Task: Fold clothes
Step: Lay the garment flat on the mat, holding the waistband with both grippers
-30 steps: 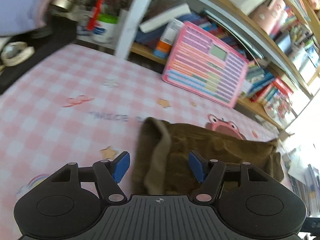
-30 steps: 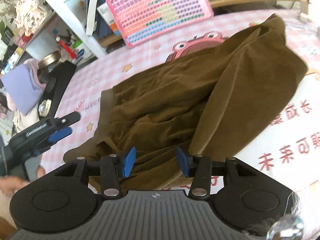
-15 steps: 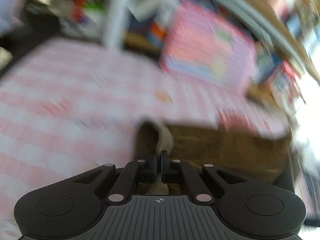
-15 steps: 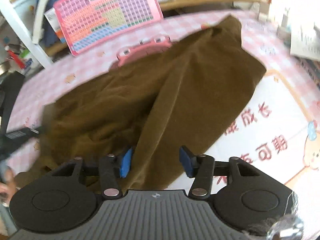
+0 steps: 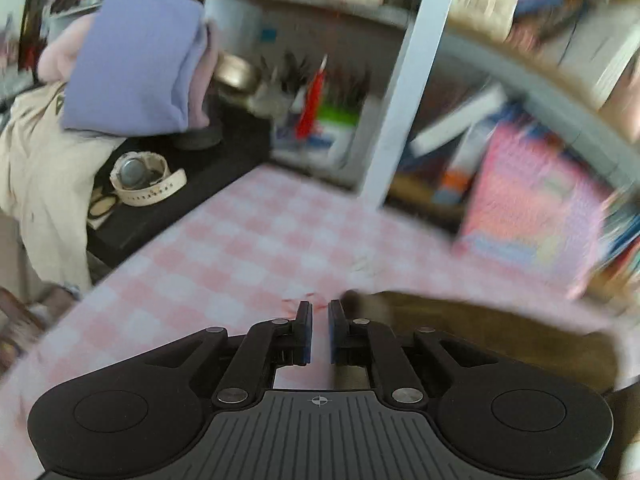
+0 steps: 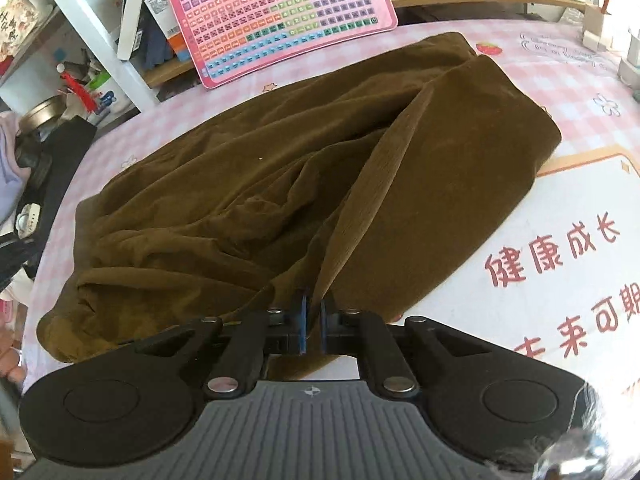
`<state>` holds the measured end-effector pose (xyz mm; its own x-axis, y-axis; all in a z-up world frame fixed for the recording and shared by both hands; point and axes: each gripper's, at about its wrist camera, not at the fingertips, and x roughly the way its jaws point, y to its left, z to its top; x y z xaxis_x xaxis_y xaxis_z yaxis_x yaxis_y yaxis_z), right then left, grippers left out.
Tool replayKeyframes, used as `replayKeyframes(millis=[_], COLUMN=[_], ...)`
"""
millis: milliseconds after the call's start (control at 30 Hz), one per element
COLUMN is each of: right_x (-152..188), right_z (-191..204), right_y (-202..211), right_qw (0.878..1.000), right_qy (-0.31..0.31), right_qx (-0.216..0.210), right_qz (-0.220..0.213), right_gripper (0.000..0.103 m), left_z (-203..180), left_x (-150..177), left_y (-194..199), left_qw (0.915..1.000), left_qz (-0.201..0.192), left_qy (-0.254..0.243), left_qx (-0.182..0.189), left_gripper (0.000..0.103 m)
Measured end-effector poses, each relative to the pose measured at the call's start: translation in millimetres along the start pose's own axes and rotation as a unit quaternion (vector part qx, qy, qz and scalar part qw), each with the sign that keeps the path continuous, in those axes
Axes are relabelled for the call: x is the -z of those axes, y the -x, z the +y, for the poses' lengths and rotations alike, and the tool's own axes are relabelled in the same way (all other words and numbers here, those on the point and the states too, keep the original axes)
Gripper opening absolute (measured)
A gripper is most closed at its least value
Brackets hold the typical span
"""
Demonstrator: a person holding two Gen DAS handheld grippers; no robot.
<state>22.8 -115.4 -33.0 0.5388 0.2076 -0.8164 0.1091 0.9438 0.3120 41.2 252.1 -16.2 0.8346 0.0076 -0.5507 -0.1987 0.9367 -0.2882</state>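
A brown corduroy garment (image 6: 280, 184) lies spread and rumpled across the pink checked tablecloth (image 6: 560, 80). My right gripper (image 6: 313, 322) is shut on a raised fold at the garment's near edge. In the blurred left wrist view, my left gripper (image 5: 319, 332) has its jaws nearly together. Only tablecloth (image 5: 248, 264) shows through the slit between them. The garment (image 5: 460, 328) lies just right of its right finger, and a bit of fabric shows under that finger.
A pink toy keyboard (image 6: 280, 16) leans on the bookshelf at the back. A white shelf post (image 5: 404, 92) stands behind the table. Left of the table, a black surface holds a white watch (image 5: 144, 178) and folded lilac cloth (image 5: 136, 52). A white mat with red characters (image 6: 560, 260) lies right.
My left gripper closed on the garment's left edge, then swung left, and now no cloth shows between its jaws. My right gripper closed on the near fold. The garment got stretched out leftward.
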Motion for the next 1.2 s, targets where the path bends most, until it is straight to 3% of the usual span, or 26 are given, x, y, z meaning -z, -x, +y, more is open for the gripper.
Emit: replayKeyframes(millis=[233,333,533,700,767,800,900,967,1100,1200], right_x=[5.5,8.6,6.1,-1.9,-5.8,-7.9,-21.6,-33.8,-63.1,-86.6], right_z=[-7.4,-6.6,-11.5,-19.6,-24.7,-27.3,-30.6,-31.2,-27.0,-26.7], right_y=[6.2,10.0,18.3,31.6,35.6,37.4,38.4,35.8,22.4,0.2], right_qw=[1.000,1.000,1.000,0.999,0.999,0.999,0.999,0.998,0.997,0.995], right_qy=[-0.014,-0.011,-0.017,-0.027,-0.028,-0.028,-0.028,-0.030,-0.029,-0.035], right_qx=[-0.002,-0.004,-0.008,-0.007,-0.002,0.001,0.013,0.016,0.039,0.076], right_qz=[0.000,0.002,-0.002,-0.020,-0.028,-0.031,-0.043,-0.046,-0.056,-0.048], right_gripper=[0.007,0.007,0.011,0.015,0.029,0.031,0.035,0.042,0.044,0.047], left_z=[-23.2,-16.1,-9.0,-7.3,-8.5,-11.4,-24.2,-29.2,-17.9,-10.5], left_x=[60.4,74.1,73.6,57.8,49.9,48.8,56.8,69.5,95.0,104.0], left_y=[25.1,21.7,18.4,41.8,49.3,52.2,54.3,50.7,40.8,39.5], left_qw=[0.9912,0.9891,0.9870,0.9942,0.9936,0.9924,0.9882,0.9867,0.9857,0.9848], left_qz=[0.092,0.117,0.121,0.068,0.054,0.055,0.070,0.091,0.128,0.130], left_qy=[-0.033,-0.040,-0.054,-0.029,-0.016,-0.015,-0.036,-0.055,-0.049,-0.048], left_qx=[0.089,0.079,0.090,0.079,0.097,0.109,0.131,0.123,0.098,0.104], left_gripper=[0.009,0.009,0.011,0.014,0.014,0.014,0.014,0.014,0.014,0.014])
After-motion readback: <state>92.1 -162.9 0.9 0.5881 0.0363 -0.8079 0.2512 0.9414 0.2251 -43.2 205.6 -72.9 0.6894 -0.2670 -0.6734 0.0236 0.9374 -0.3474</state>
